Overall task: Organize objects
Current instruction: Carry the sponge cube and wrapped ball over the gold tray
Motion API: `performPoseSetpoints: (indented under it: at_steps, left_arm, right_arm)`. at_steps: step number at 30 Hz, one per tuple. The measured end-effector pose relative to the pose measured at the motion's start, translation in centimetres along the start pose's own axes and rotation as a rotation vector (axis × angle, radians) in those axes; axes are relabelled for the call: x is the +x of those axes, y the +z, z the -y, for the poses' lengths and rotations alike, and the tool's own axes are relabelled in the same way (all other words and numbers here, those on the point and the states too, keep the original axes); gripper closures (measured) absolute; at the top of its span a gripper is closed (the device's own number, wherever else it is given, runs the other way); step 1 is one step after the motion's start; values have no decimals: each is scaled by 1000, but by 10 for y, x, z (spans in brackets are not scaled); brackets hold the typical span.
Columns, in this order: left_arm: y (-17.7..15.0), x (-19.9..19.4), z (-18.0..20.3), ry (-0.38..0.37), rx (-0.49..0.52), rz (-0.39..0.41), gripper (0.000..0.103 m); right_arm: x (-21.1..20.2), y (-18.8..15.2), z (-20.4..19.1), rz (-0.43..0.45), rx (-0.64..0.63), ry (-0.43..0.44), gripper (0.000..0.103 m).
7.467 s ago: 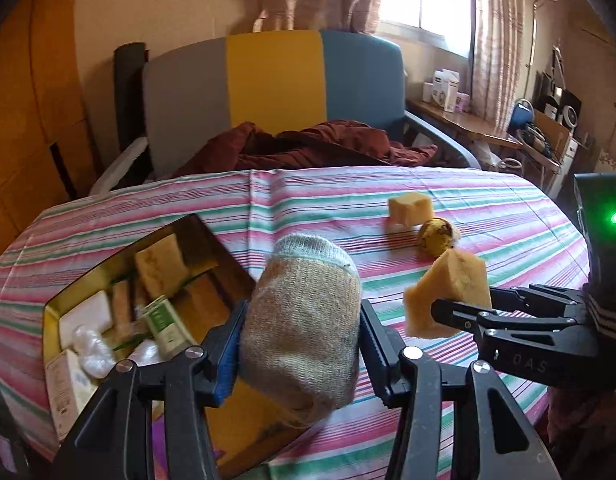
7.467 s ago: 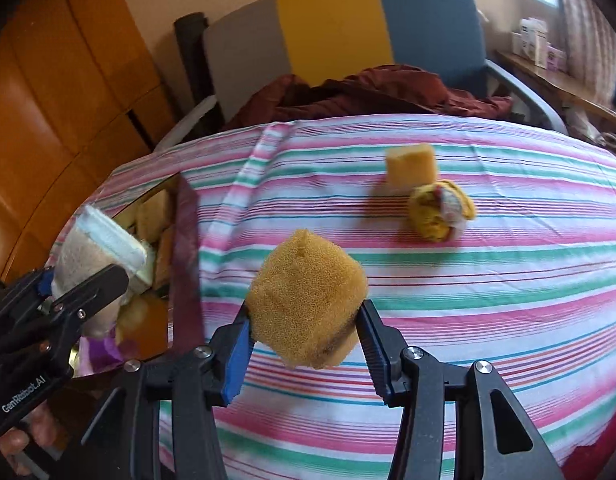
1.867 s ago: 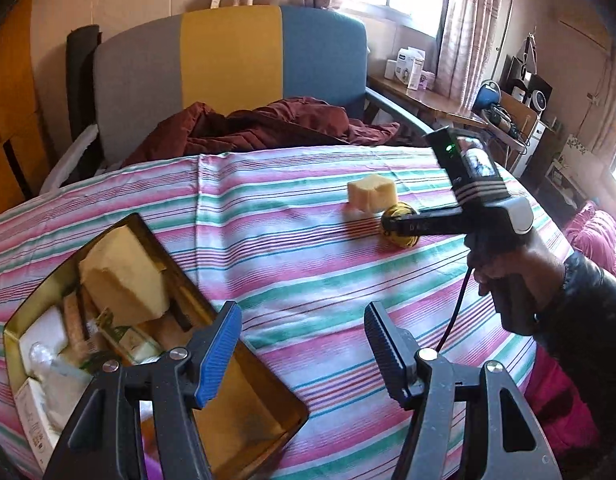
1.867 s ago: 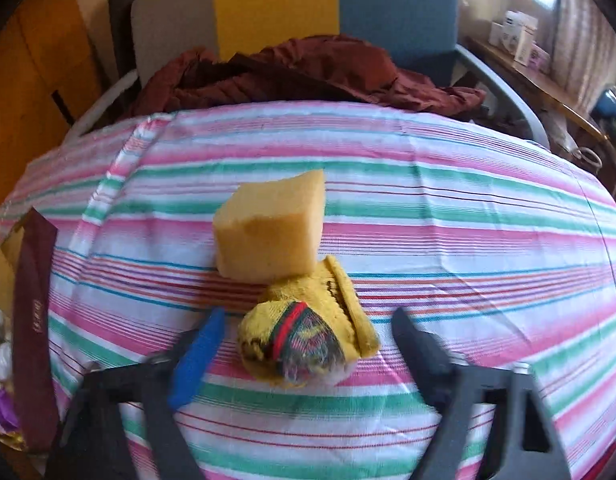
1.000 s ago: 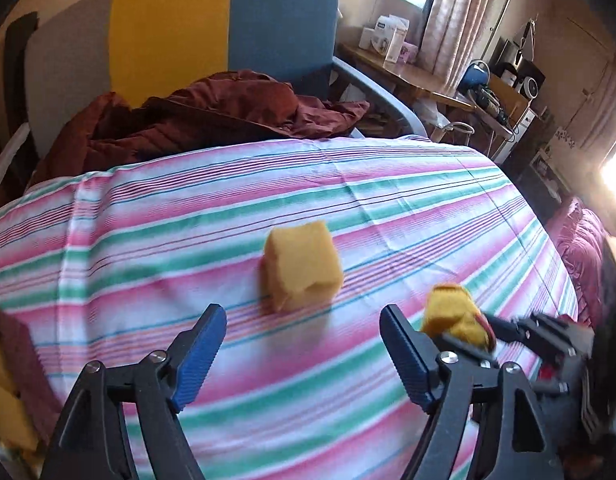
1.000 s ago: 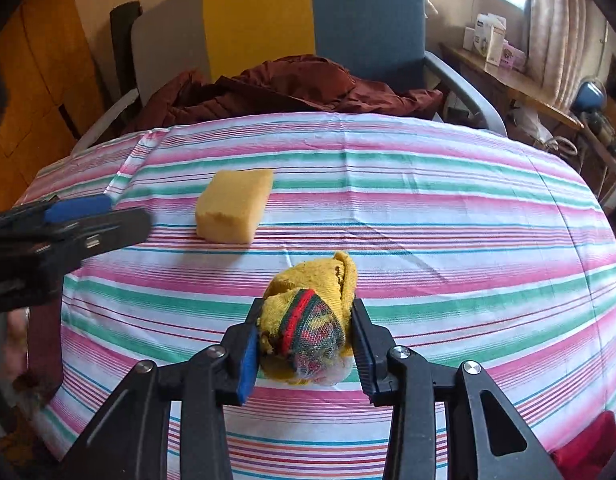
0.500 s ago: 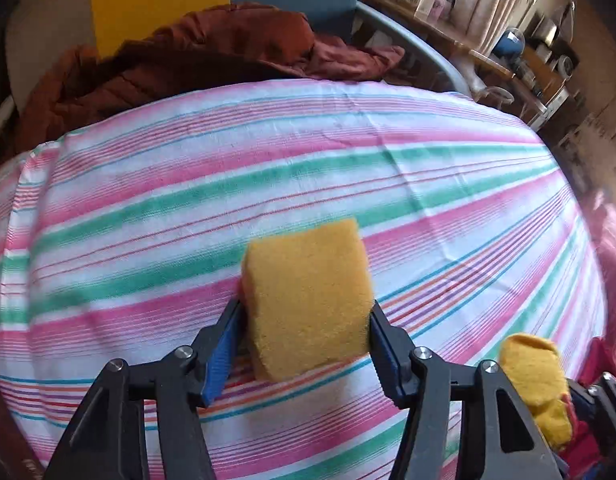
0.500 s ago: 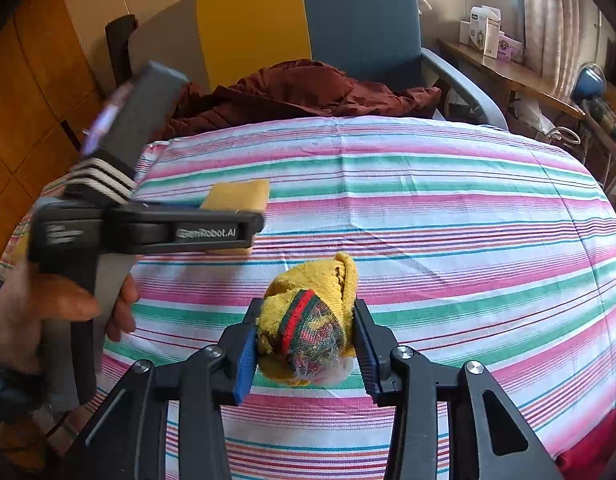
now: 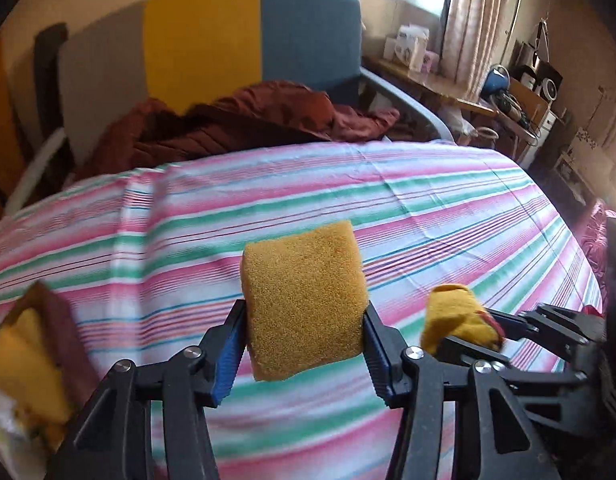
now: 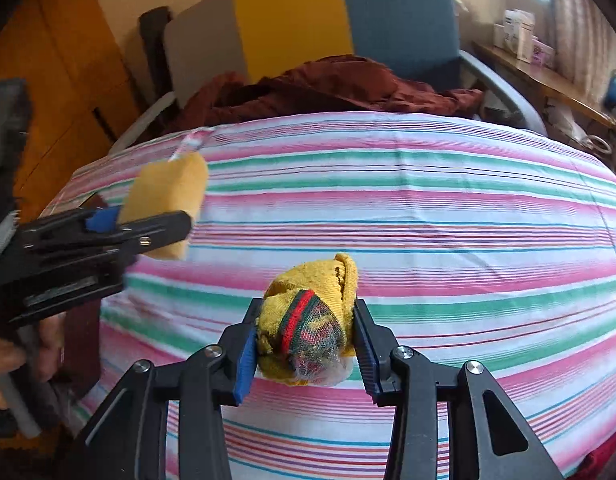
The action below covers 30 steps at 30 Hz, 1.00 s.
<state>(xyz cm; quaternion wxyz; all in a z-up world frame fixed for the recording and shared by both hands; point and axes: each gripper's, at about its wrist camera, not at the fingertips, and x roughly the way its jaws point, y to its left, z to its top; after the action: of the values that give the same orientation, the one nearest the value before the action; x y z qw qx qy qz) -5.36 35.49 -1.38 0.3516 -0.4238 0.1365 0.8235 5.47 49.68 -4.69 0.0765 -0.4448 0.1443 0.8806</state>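
Note:
My left gripper [image 9: 299,354] is shut on a yellow sponge block [image 9: 303,300] and holds it above the striped tablecloth [image 9: 388,208]. The same sponge [image 10: 163,200] shows in the right wrist view at the left, pinched in the left gripper [image 10: 147,220]. My right gripper [image 10: 303,356] is shut on a rolled yellow sock [image 10: 308,320] with a red and green band, held above the cloth. That sock [image 9: 456,320] shows at the right of the left wrist view.
The open box [image 9: 59,320] with a dark maroon wall and a yellow sponge [image 9: 19,364] inside is at the left edge. A chair [image 9: 235,48] with a dark red garment [image 9: 247,120] stands behind the table. A cluttered shelf [image 9: 448,88] is at the far right.
My left gripper has lifted the sponge block off the cloth and swung back toward the box side. My right gripper still holds the sock, raised slightly.

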Motion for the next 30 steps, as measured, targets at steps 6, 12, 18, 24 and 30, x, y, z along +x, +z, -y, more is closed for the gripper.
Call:
performPoseSetpoints:
  at_steps: [6,12,18,24,30]
  left_arm:
    - [-19,-50,-17,60,-15,73,48]
    - [-34,-87,-41,104,-46,119,48]
    - [-48,-113,-61,140,-75,150,48]
    - [-63,-125,-80,160,-109,155,48]
    - [-83,-129,-103,163,-163,139,48]
  right_arm:
    - [4,-7,-35,0,-79,56,60]
    - [6,-11,-55,2,-122,61,60]
    - [7,-11,-73,-9,-144,63,60]
    - [2,-10,-97,2,-156,85,60]
    - [-4,-11,-125,10,-175,122,60]
